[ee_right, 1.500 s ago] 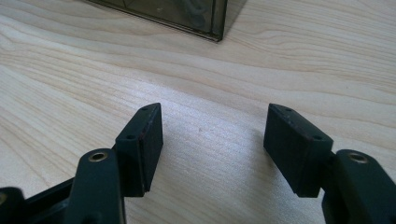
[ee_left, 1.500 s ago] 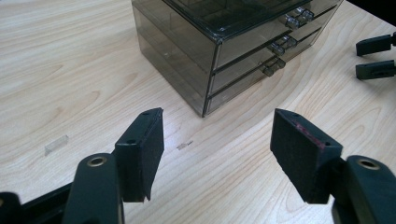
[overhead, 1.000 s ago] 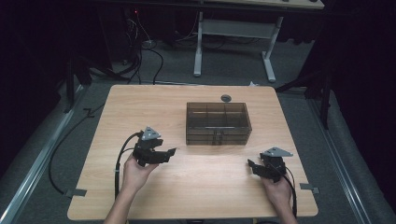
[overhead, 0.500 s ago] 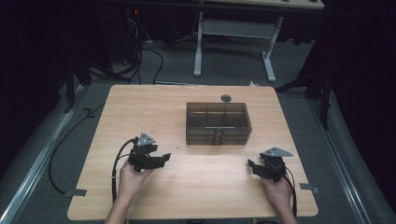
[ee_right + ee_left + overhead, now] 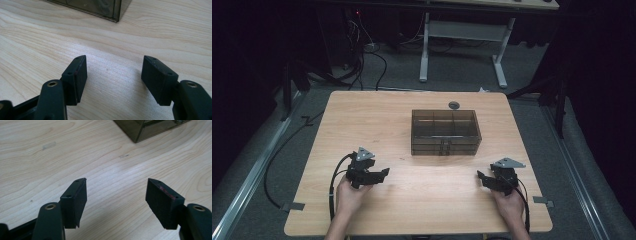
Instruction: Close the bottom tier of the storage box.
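Note:
A smoky clear plastic box [image 5: 445,131] with dividers stands in the middle of the wooden table [image 5: 377,120]. A person's left hand holds my left gripper [image 5: 383,174] low over the table's front left, jaws pointing right toward the box. Its corner [image 5: 140,131] appears at the top of the left gripper view, where my left gripper [image 5: 116,200] is open on bare wood. My right gripper [image 5: 480,176] rests at the front right, pointing left. In the right gripper view my right gripper [image 5: 113,76] stands open over bare wood, with the box corner [image 5: 115,10] ahead.
A small dark round object [image 5: 454,105] lies behind the box near the table's far edge. Cables [image 5: 332,180] trail from both grippers. A white table frame [image 5: 462,45] and floor cables stand beyond the far edge. Bare wood lies between the grippers.
My left gripper has sunk and drawn toward the table's front edge. The right gripper has kept still.

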Motion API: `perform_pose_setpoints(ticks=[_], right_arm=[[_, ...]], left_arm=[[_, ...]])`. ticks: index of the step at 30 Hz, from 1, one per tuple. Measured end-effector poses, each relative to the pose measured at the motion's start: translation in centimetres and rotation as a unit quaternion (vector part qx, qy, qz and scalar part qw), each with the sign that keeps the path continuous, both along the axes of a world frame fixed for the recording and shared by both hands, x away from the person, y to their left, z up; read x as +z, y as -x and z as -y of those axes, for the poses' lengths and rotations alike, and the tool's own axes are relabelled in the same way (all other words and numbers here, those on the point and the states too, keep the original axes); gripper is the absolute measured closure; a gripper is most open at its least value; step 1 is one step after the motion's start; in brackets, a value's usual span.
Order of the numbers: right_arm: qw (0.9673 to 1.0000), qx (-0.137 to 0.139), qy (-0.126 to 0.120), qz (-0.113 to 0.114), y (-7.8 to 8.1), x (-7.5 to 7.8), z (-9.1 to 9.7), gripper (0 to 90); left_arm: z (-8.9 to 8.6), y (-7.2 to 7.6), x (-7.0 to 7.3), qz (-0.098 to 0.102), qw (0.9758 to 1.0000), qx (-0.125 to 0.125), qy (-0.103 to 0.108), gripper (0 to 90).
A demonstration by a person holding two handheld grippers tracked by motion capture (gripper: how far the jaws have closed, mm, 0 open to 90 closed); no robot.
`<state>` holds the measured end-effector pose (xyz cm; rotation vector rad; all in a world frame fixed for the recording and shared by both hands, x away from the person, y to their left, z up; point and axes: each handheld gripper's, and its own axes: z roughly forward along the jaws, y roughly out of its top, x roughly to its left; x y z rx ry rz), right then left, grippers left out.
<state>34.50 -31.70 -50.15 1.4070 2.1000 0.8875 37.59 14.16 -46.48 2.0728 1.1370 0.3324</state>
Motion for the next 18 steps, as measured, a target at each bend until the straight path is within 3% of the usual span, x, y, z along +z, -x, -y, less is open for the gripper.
perform_pose_setpoints(ticks=[18], right_arm=[[1.0000,0.000,0.000,0.000,0.0,0.0,0.0,37.7]], left_arm=[[-0.9,0.1,-2.1,0.011,0.9994,0.032,0.004,33.5]])
